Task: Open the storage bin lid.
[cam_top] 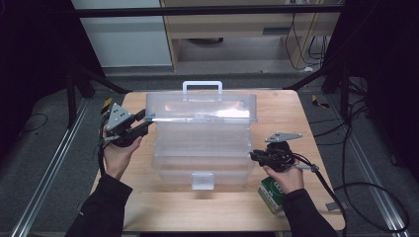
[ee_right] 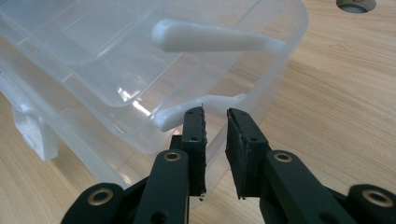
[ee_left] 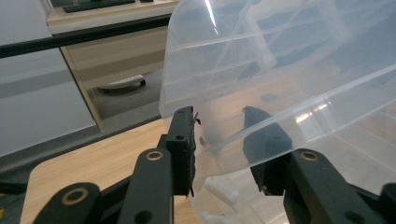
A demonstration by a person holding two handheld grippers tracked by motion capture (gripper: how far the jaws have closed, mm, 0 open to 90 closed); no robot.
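Observation:
A clear plastic tiered box stands mid-table on the wood, with its lid and white handle raised above the stepped trays. My left gripper is at the lid's left end. In the left gripper view its jaws straddle the lid's corner, one jaw seen through the plastic, shut on the rim. My right gripper is at the right end of the box's base. In the right gripper view its jaws stand close together with the clear base wall pinched between them, beside a white hinge arm.
A green carton lies at the front right, partly under my right wrist. A white latch juts from the box's front. The table's right edge and a cable are near my right hand. Metal frame legs stand behind the table.

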